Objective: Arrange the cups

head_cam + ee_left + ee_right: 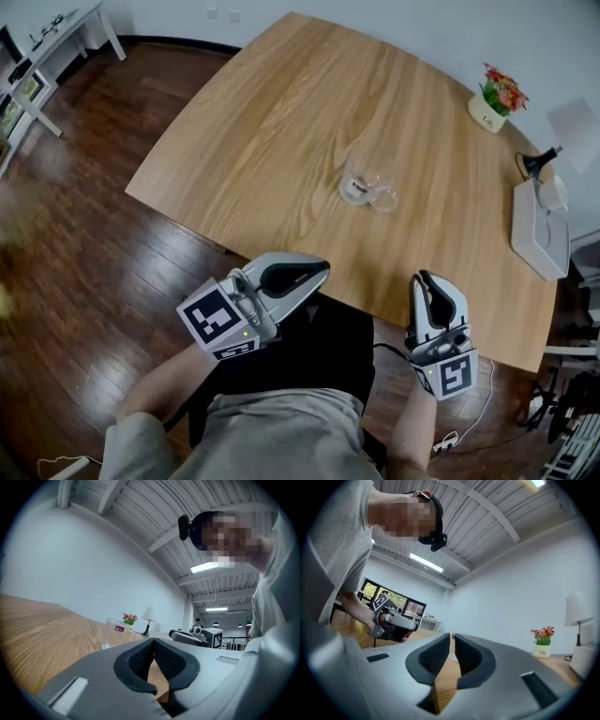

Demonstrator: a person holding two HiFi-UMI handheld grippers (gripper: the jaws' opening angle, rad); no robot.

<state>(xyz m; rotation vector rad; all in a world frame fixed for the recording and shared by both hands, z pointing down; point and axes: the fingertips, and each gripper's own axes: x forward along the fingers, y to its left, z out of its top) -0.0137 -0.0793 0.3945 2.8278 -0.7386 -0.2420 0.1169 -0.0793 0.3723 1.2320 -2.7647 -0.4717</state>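
At about one o'clock from the middle of the head view, well out on the pale wood-grain worktop [281, 122], sits a small cluster of clear glass cups [368, 187]. They are touching or nearly so, and I cannot tell how many there are. The left hand-held gripper [322, 271] hovers at six o'clock by the worktop's near edge. The right hand-held gripper [424, 278] is at five o'clock. Both are well apart from the cups, and each has its jaws together with nothing between them.

The likeliest slip is reaching in with the jaws closed, which would shove a cup across the smooth wood instead of straddling it. Clear glass also hides its own rim and wall, so a grip could land off-centre and the cup could twist or slide out. Because the cups sit so close together, lifting one may knock or tip its neighbour.

The worktop is otherwise bare in the middle. Along its right side are a small white pot of red and orange flowers [495, 98] at two o'clock, a black-stemmed lamp [537, 163] and a flat white box [539, 230] at three o'clock. Around it are a dark brown plank floor [84, 244], a white desk [66, 33] at ten o'clock, white walls and a ribbed ceiling with strip lights [206, 566].
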